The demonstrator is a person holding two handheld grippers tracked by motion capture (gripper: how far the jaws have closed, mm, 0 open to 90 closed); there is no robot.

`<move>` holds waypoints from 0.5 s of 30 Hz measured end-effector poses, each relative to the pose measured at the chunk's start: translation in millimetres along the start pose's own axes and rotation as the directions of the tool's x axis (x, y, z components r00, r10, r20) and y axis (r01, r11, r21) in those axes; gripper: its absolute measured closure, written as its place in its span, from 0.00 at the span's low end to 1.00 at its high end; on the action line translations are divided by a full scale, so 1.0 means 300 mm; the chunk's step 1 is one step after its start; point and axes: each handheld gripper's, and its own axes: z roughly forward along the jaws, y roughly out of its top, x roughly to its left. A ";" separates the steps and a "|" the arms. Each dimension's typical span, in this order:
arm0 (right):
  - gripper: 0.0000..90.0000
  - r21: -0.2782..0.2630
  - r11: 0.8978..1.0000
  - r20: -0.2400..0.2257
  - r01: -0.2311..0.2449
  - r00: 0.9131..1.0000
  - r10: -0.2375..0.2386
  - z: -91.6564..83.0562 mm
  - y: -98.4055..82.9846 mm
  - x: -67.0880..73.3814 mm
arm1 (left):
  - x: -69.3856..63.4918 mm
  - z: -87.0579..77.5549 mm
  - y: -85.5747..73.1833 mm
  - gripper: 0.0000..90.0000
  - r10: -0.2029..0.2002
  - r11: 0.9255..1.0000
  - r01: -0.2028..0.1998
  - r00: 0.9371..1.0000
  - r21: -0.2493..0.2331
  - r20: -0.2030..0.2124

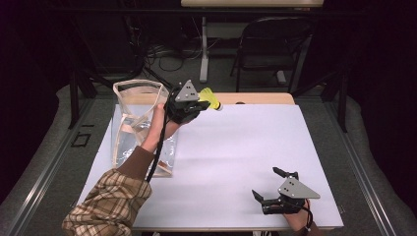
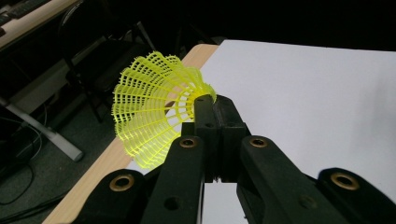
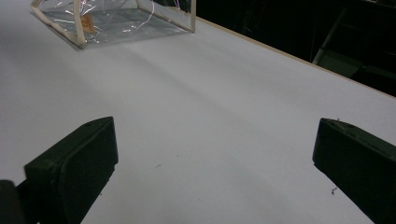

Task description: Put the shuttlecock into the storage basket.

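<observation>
Your left gripper (image 2: pixel 212 105) is clamped tight on a yellow plastic shuttlecock (image 2: pixel 149 112), pinching it at the narrow neck where the mesh skirt meets the head. In the high view the left gripper (image 1: pixel 204 104) holds the shuttlecock (image 1: pixel 210 100) up over the far edge of the white table (image 1: pixel 246 147), just right of the clear plastic bag (image 1: pixel 140 123), which stands open at the far left.

Your right gripper (image 1: pixel 268 184) rests low at the near right of the table, jaws spread wide with nothing between them.

The grip is small and sits at the tips of the pads, so I judge that a quick turn of your wrist could let the shuttlecock slip or twist out. Held this near the far edge, it would likely drop off the table to the floor. The bag's mouth looks soft and slack; if you bring the shuttlecock in at an angle, the skirt may catch the rim, fold it shut or tip the bag. Your right gripper is well apart from the bag and cannot steady it from there.
</observation>
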 end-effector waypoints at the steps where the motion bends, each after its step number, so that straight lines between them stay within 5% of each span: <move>1: 0.00 0.001 1.000 -0.001 0.000 1.000 0.000 0.000 0.000 0.001 | 0.003 -0.002 0.002 1.00 0.002 1.000 -0.002 1.000 -0.003 -0.003; 15: 0.00 -0.002 1.000 -0.002 -0.002 1.000 0.002 -0.001 0.001 0.002 | 0.046 -0.032 0.012 1.00 -0.012 1.000 0.011 0.999 -0.015 -0.040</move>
